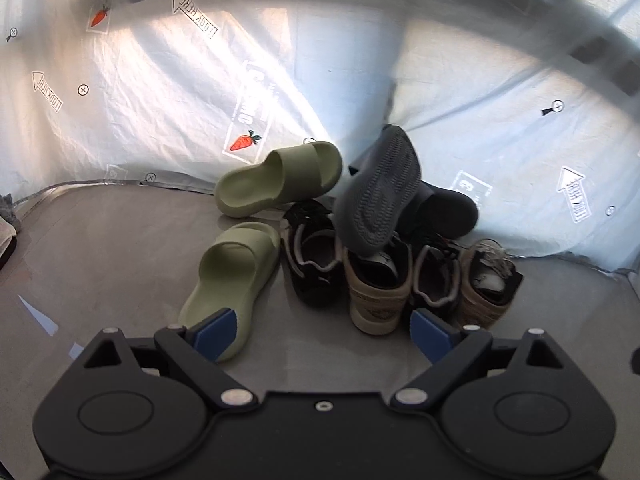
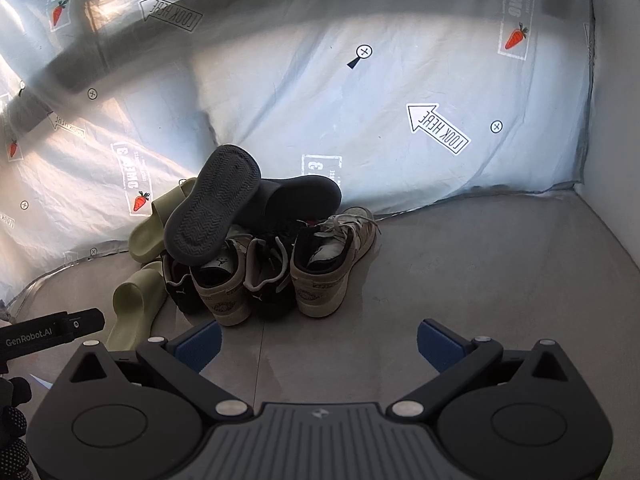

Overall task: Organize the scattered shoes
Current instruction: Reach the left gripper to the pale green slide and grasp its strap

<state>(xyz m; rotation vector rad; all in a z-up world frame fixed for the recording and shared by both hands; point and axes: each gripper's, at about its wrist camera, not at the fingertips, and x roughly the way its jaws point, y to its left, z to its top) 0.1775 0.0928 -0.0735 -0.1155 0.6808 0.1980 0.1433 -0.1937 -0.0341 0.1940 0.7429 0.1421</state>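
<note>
One dark slide (image 1: 448,208) half hidden

Olive slides (image 1: 240,268), apparently zigzag-treaded grey sole (image 1: 380,192).

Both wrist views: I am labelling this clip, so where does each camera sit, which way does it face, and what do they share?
Left wrist: on the left gripper, angled down at the shoe pile; its open blue fingers show, the near green slide just beyond.
Right wrist: on the right gripper, angled down at the pile from further right; its open fingers and the left gripper's tip show.
Shared: the upturned dark slide, the sneakers, the printed sheet.
</note>
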